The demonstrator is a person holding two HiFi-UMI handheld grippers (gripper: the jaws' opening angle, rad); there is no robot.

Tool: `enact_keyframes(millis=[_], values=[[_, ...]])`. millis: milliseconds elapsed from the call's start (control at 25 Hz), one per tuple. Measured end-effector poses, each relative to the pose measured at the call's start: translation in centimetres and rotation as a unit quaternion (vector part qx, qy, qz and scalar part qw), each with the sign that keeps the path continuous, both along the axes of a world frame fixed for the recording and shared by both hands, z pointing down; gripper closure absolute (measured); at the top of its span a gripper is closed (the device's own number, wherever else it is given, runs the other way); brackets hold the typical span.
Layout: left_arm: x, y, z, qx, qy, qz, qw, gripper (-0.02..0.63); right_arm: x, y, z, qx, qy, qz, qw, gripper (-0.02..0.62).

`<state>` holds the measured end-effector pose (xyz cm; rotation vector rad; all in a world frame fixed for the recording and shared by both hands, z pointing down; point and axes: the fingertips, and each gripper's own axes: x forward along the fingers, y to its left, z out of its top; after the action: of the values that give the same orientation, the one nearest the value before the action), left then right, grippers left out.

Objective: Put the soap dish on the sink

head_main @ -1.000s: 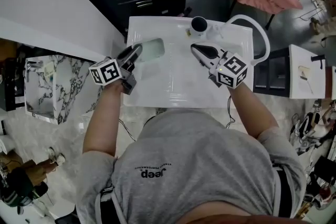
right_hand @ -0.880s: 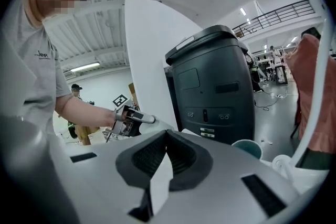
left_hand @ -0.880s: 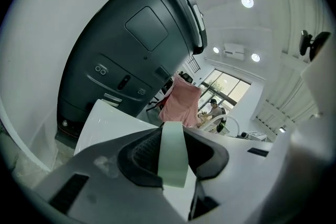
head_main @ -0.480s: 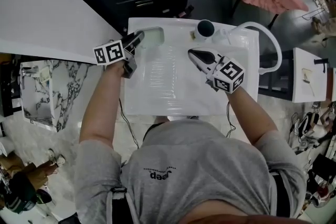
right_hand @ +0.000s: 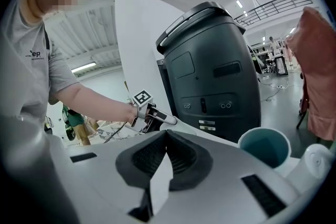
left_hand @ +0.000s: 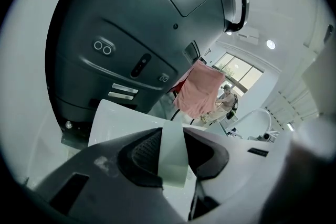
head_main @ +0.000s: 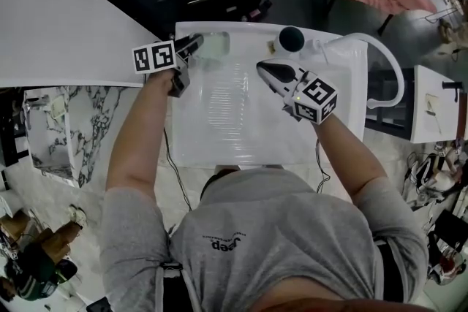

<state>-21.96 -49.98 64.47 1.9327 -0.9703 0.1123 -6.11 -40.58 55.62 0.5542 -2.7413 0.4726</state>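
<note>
Where the head view looks down, the soap dish (head_main: 214, 46) lies at the far left corner of the sink (head_main: 241, 120), and the left gripper (head_main: 194, 44) pinches its left end. Whether it rests on the rim or hangs just above cannot be told. It looks pale, faintly green and translucent, a shallow rounded rectangle. The right gripper (head_main: 263, 69) hovers over the basin near the far edge, beside a dark cup (head_main: 291, 38).

Through the left gripper view, the jaws clamp a thin pale wall of the dish (left_hand: 173, 157). It reads as light, stiff plastic, smooth and probably slippery, so a hold across the rim wall seems the sound one.

Through the right gripper view, its jaws are pressed together on nothing, with the cup (right_hand: 264, 148) to their right.
</note>
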Motion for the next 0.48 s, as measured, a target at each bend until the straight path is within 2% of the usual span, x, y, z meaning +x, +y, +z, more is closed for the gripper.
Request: enact_keyframes(millis=[280,480], values=[[0.1,-1.1,1.8,-0.019,-0.020,0.009,0.9996,0.506,0.5,-0.6,1.1,-0.011,0.000,0.005,1.000,0.541],[0.0,-1.1,3.5,-0.026,-0.104,0.035,0.9936,0.528,1.1,-0.5,1.6,-0.017,-0.002,0.008,1.000,0.541]])
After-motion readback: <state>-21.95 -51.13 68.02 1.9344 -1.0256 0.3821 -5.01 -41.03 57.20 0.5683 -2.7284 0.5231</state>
